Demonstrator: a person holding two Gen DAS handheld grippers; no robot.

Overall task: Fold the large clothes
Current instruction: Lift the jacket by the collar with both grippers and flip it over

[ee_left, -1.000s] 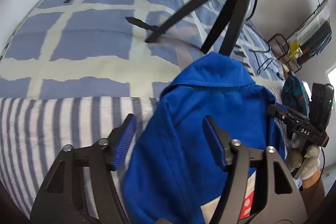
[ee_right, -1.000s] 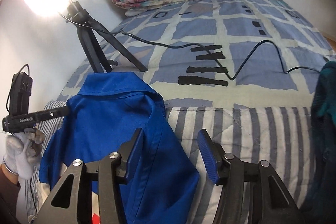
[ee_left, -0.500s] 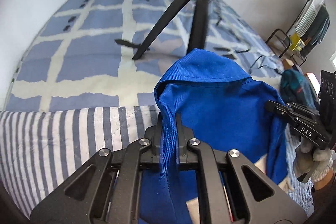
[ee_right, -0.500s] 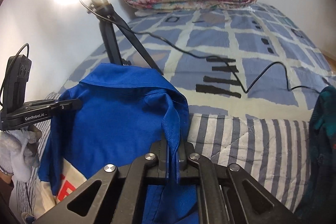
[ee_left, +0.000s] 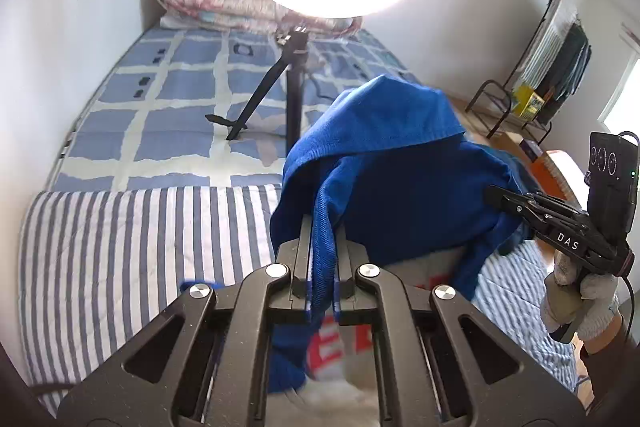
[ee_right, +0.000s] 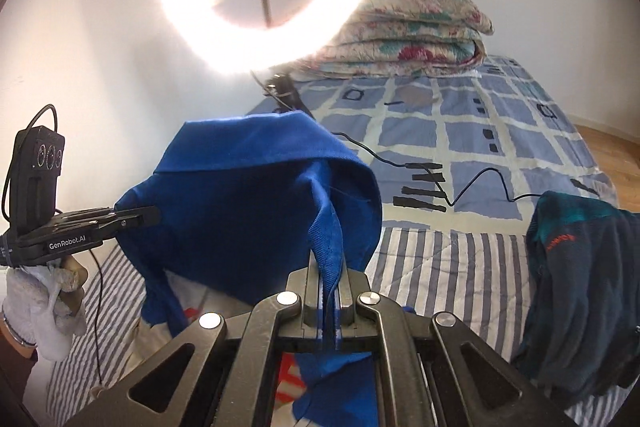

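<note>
Right now both grippers are clamped shut on cloth: left gripper (ee_left: pixel 323 247) pinches a ridge of the blue garment (ee_left: pixel 400 163), right gripper (ee_right: pixel 329 281) pinches another bunched edge of the same piece (ee_right: pixel 256 203). Garment hangs between the two, raised off the striped quilt (ee_left: pixel 140 247); collar peaks at about 12 o'clock from each set of jaws, lower body trails down toward 6 o'clock with a pale panel bearing red print (ee_left: pixel 340 343) showing underneath. My read on handling: soft woven twill, light, zero stiffness, so it drapes and sags wherever it isn't held. Not fragile, not slippery; the weave gives the pads good bite. Risk is that each pinch has gathered a fold and may hold more than one layer, so the shape may open unevenly. Better hold points for folding, I think, are the shoulder seams or hem corners, symmetric, single edge. Ring light tripod (ee_left: pixel 294 95) stands on the bed at 12 o'clock and its cable (ee_right: pixel 472 187) runs at 2 o'clock; keep swinging cloth off both. Dark garment (ee_right: pixel 580 287) sits at 3 o'clock of the right view, separate.
</note>
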